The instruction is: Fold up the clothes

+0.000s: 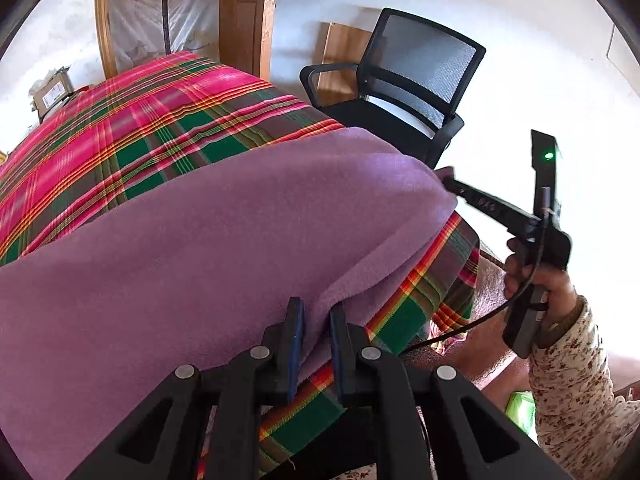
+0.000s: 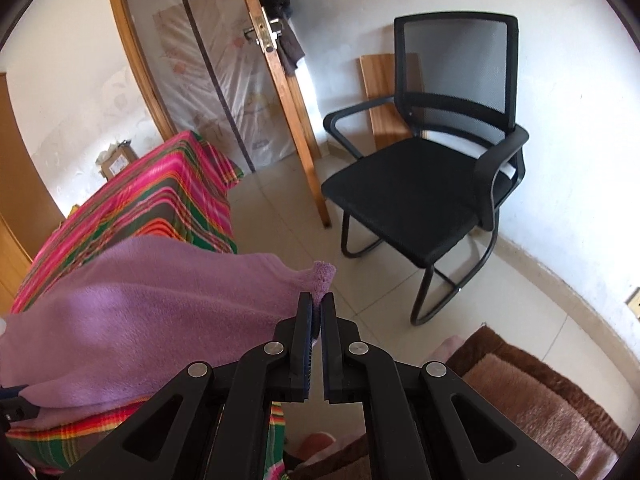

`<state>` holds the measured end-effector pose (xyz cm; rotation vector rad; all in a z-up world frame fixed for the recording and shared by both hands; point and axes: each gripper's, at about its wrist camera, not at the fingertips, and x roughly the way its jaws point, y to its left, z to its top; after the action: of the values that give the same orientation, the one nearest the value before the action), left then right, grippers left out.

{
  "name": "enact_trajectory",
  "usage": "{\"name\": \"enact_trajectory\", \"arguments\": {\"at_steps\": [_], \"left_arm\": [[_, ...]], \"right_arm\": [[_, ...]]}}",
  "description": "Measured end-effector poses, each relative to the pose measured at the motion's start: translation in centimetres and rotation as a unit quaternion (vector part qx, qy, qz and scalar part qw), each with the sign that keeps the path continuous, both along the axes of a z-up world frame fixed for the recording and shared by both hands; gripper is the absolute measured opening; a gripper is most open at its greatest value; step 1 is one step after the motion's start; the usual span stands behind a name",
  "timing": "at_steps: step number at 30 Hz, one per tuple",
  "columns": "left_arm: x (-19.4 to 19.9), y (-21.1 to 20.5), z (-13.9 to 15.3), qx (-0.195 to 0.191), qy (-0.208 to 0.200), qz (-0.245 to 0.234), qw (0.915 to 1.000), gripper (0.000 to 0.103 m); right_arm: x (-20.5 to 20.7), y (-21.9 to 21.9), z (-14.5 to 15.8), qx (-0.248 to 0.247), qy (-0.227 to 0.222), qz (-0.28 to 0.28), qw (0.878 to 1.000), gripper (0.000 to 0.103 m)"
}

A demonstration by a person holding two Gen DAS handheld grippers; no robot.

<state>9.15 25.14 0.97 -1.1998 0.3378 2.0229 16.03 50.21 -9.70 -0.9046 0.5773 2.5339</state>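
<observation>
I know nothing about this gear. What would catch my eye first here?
Probably the purple cloth, draped over a table covered in bright pink and green plaid, with its edge pinched in both the left gripper and the right gripper. Behind, a black mesh chair stands by the white wall.

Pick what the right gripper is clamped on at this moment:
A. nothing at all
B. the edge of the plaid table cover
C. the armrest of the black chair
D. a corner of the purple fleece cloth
D: in the right wrist view the right gripper is pinched shut on a corner of the purple fleece cloth, whose tip sticks out just past the gripper's pads, with the plaid cover lying underneath and the black chair standing apart.
</observation>
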Motion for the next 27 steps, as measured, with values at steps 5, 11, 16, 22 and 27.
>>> {"name": "enact_trajectory", "arguments": {"at_steps": [5,11,16,22,27], "left_arm": [[0.3,-0.6,0.3,0.012,-0.009,-0.007,0.9999,0.015],[0.8,-2.2,0.9,0.031,-0.023,-0.025,0.9989,0.015],[1.0,-4.5,1.8,0.061,-0.04,-0.038,0.9966,0.016],[0.3,-11.7,4.0,0.112,-0.019,0.018,0.9934,0.016],[-0.9,-19.7,4.6,0.117,-0.007,0.115,0.9864,0.017]], "right_arm": [[-0.4,-0.3,-0.9,-0.022,-0.023,-0.01,0.999,0.004],[0.0,-1.4,0.6,-0.001,-0.046,-0.058,0.997,0.007],[0.8,-3.1,3.1,0.035,-0.045,-0.1,0.993,0.009],[-0.4,-8.2,6.2,0.06,-0.011,-0.032,0.998,0.009],[-2.7,-15.2,8.0,0.088,0.024,0.087,0.992,0.009]]}}
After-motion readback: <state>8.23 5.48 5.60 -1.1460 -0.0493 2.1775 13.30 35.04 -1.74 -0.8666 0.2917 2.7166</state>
